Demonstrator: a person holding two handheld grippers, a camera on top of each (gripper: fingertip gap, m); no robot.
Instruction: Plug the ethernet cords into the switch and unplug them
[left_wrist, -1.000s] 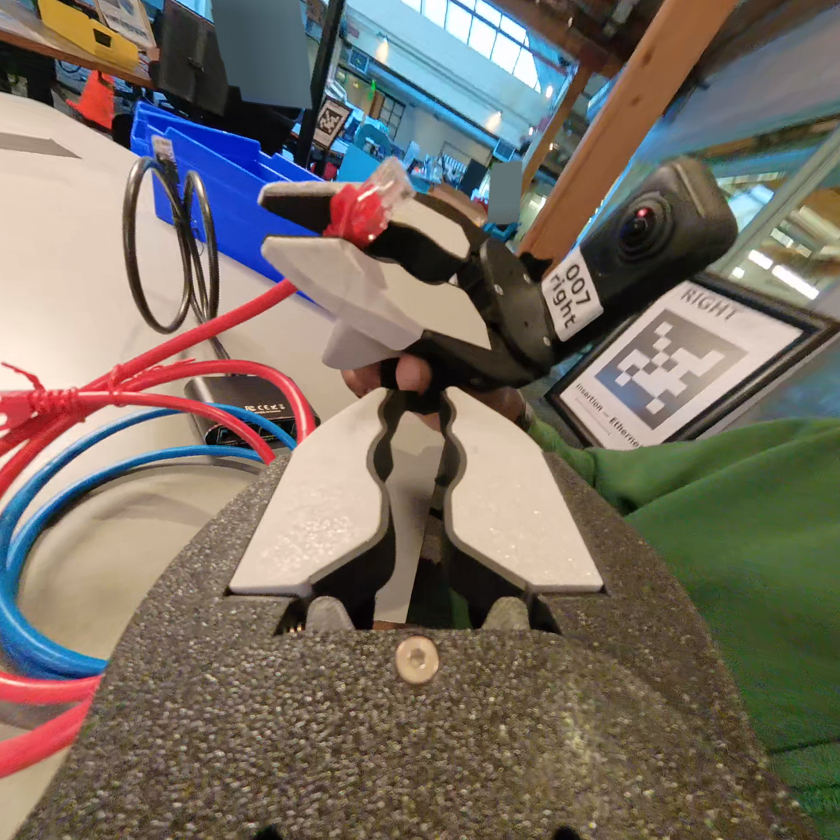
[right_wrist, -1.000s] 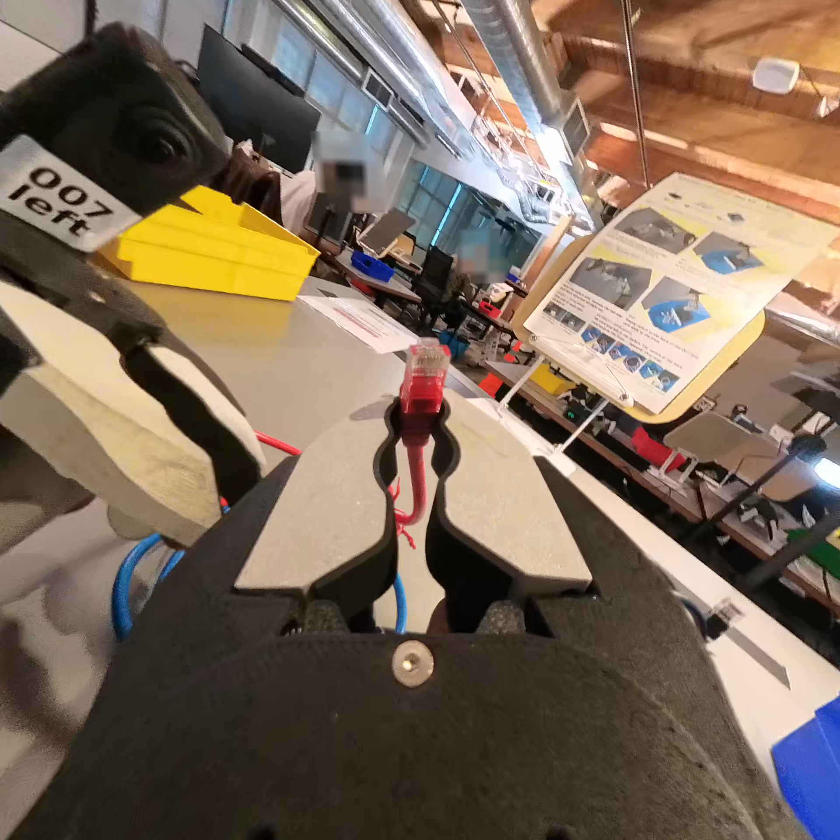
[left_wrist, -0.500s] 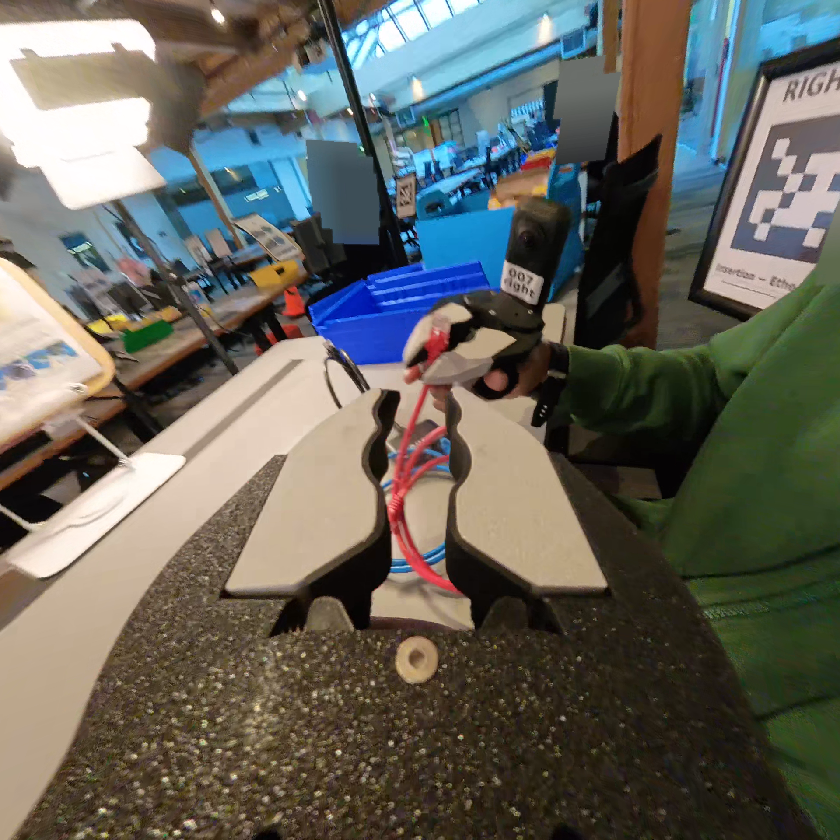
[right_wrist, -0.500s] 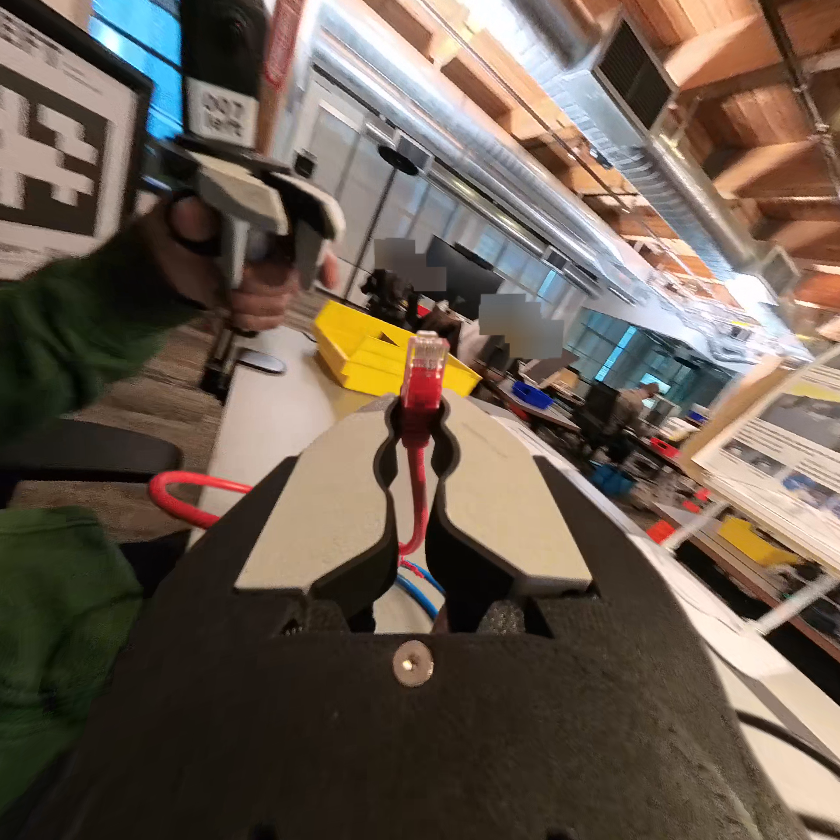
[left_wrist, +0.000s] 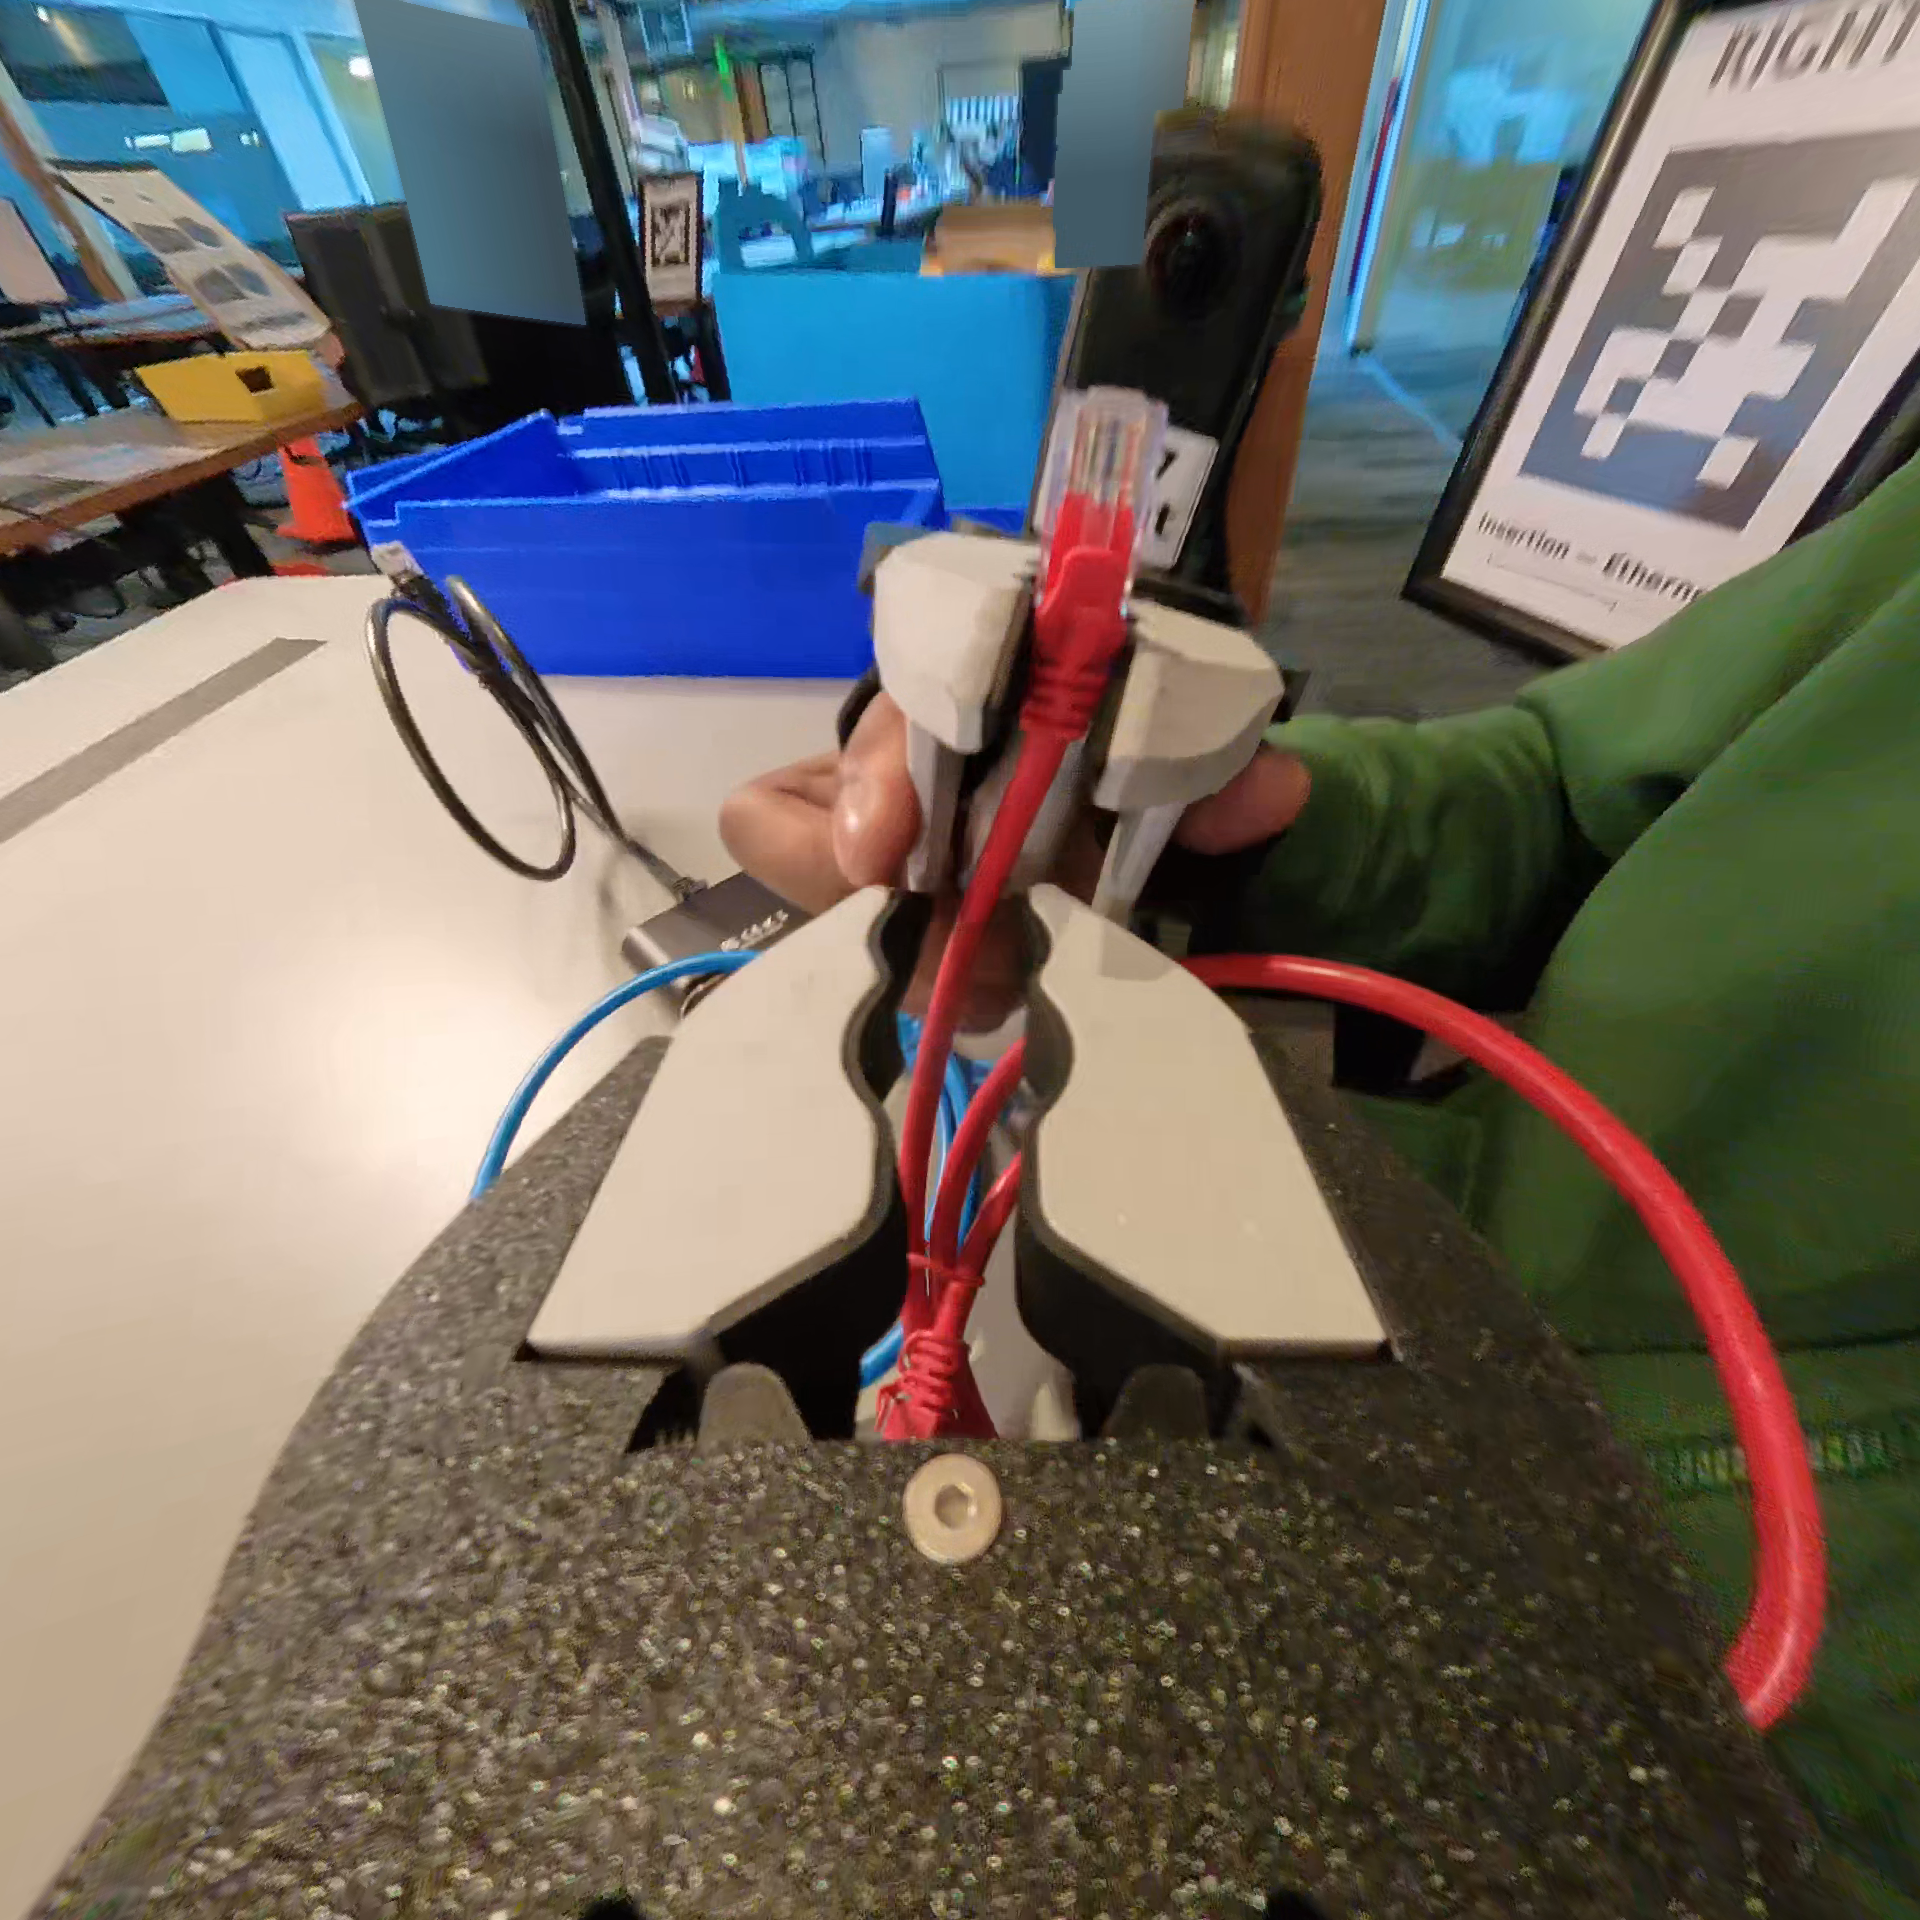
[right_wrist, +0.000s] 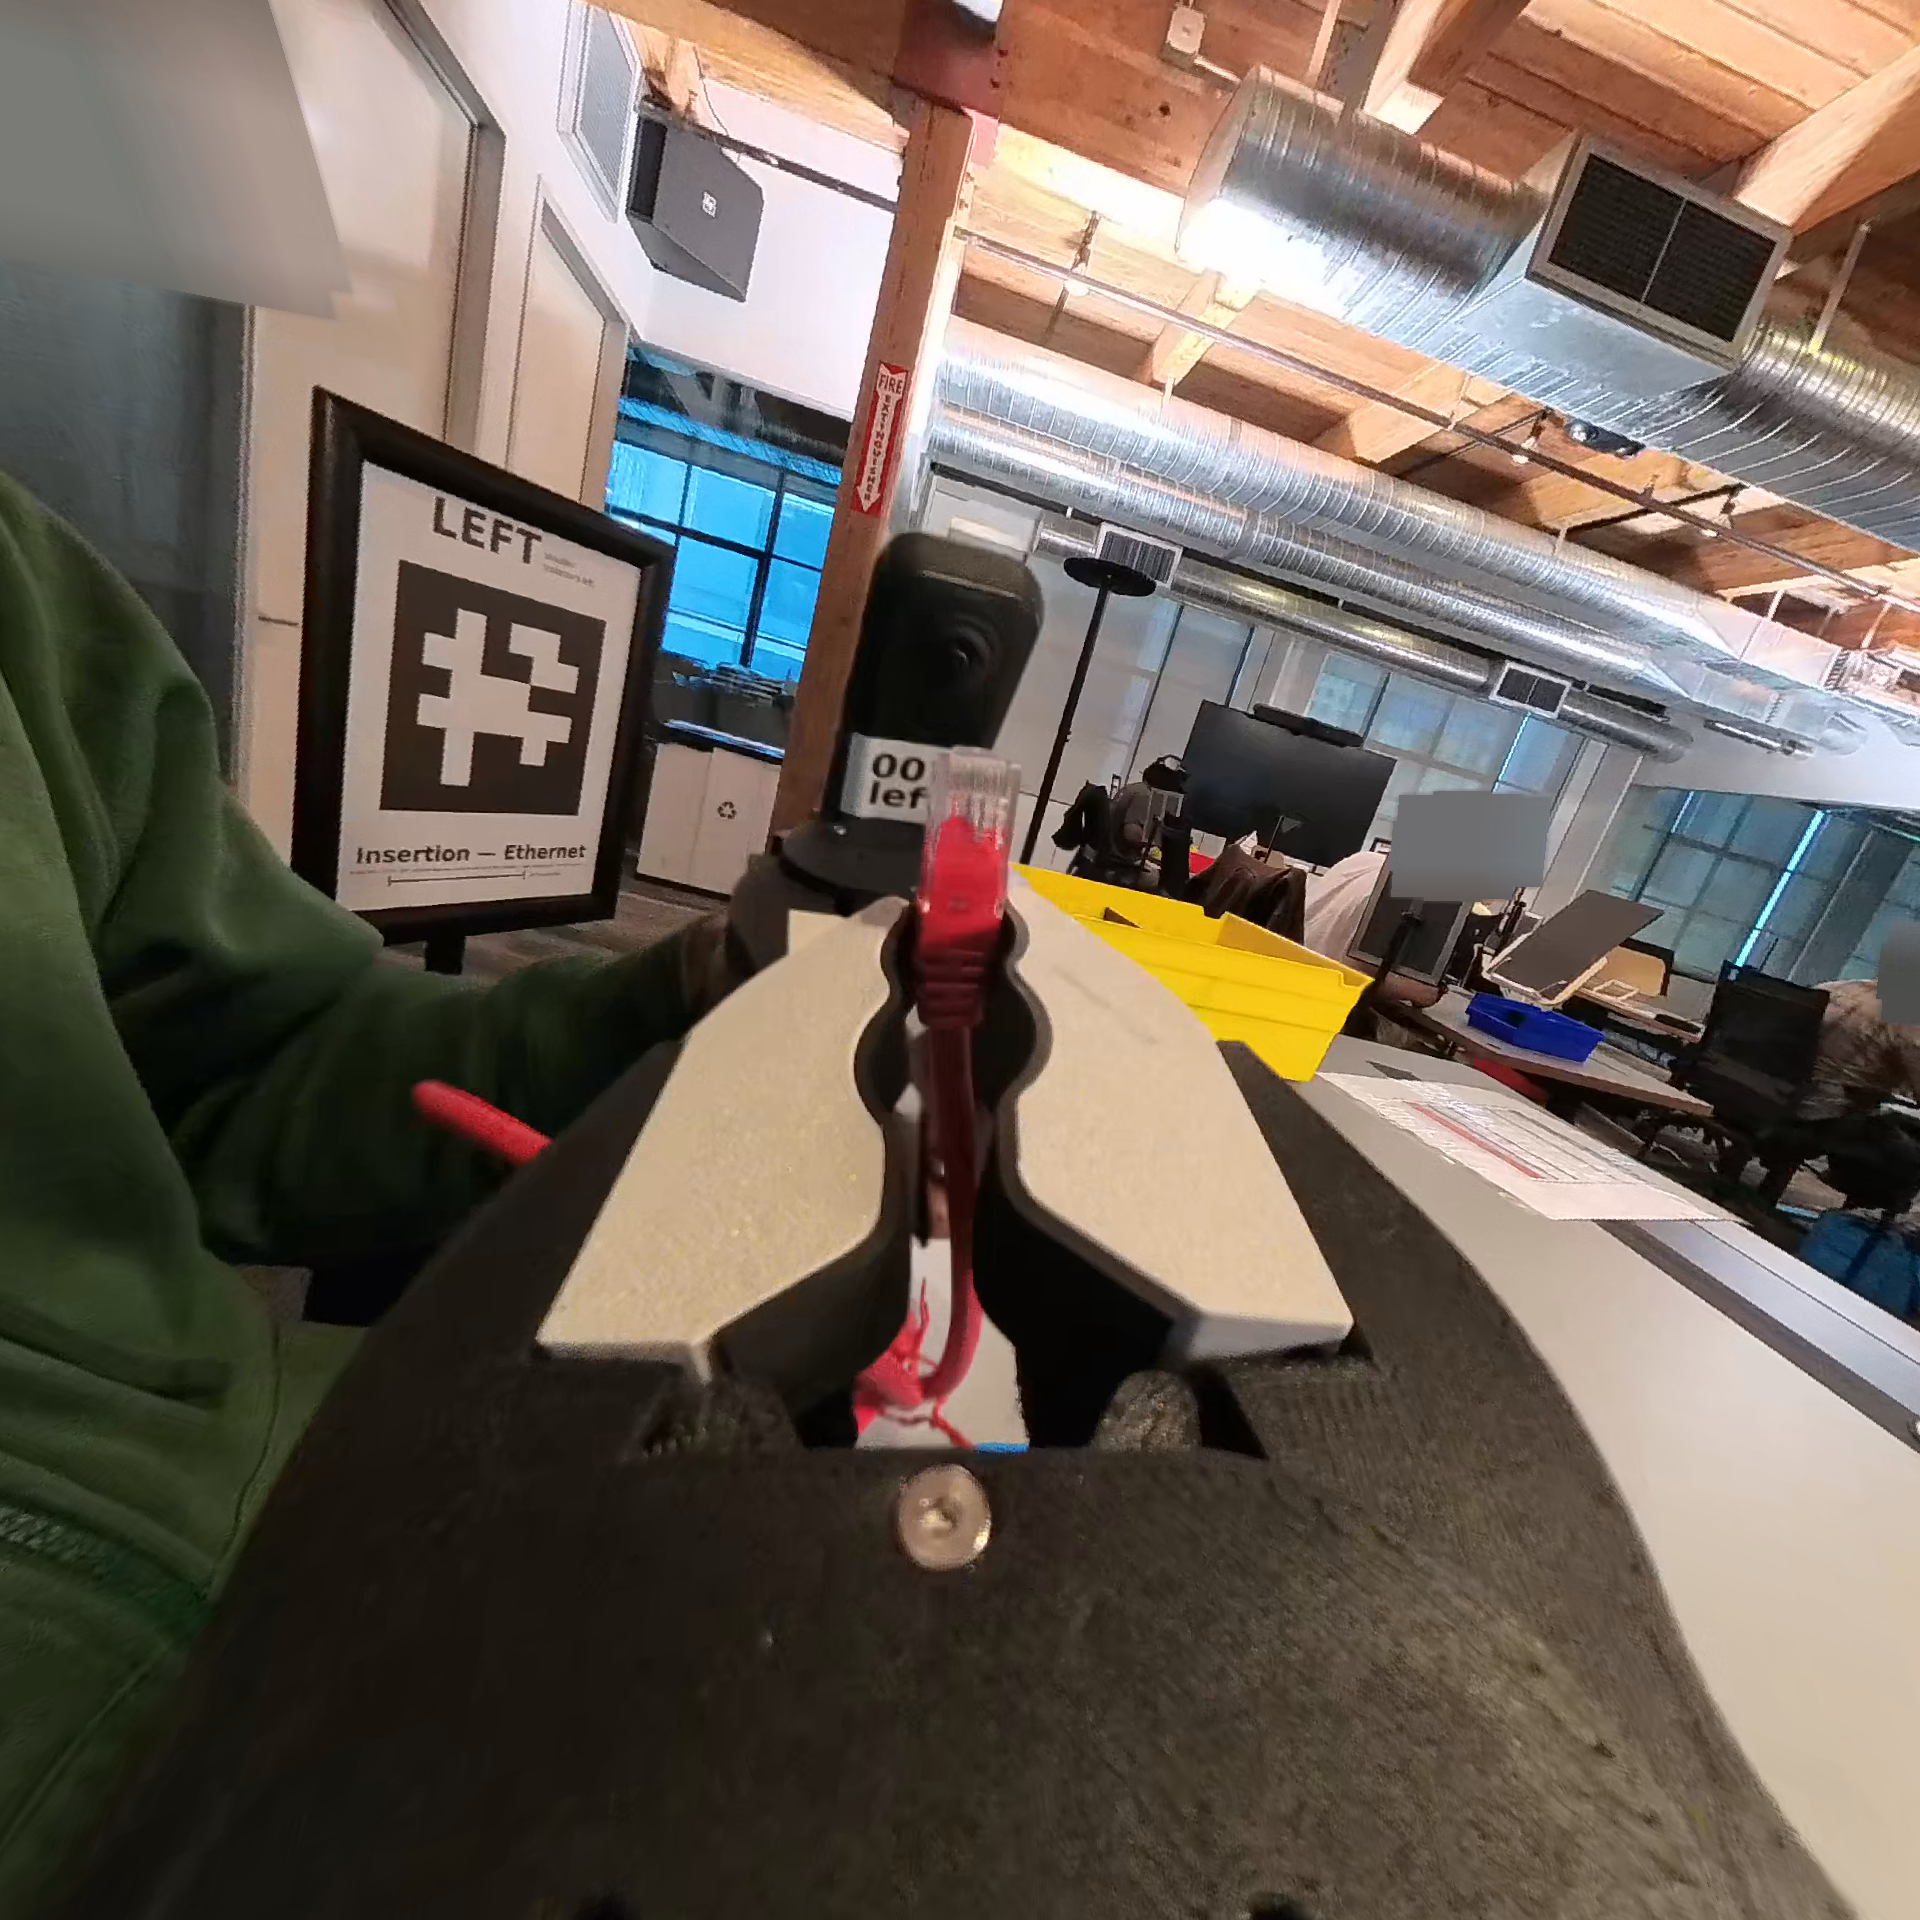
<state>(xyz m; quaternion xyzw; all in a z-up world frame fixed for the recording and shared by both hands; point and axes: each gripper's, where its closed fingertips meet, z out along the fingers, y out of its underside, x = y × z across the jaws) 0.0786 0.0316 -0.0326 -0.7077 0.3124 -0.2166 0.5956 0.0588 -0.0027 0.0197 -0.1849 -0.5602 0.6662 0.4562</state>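
Right now my left gripper (left_wrist: 956, 914) has its jaws parted with nothing clamped; the red ethernet cord (left_wrist: 940, 1049) only runs through the gap between them, alongside a blue ethernet cord (left_wrist: 582, 1049) lower down. Just beyond its tips I see my right gripper (left_wrist: 1075, 665) facing back at me, its jaws pinched on the cord's red strain-relief boot (left_wrist: 1081, 613), so the clear plug (left_wrist: 1101, 447) sticks straight up above the fingers. From my right wrist view the same hold shows: the right gripper (right_wrist: 961, 940) clamps the boot (right_wrist: 961, 904) at its fingertips, the clear plug (right_wrist: 971, 795) pointing up and the cord (right_wrist: 961, 1195) hanging down between the fingers. A loop of the red cord arcs out toward my green sleeve (left_wrist: 1662, 935). Farther on, the switch (left_wrist: 717, 930), a small dark grey box, lies on the white table (left_wrist: 208, 987), partly hidden behind my left fingers, with a coiled black cable (left_wrist: 468, 727) rising from it. Behind that sits a blue bin (left_wrist: 665, 540).
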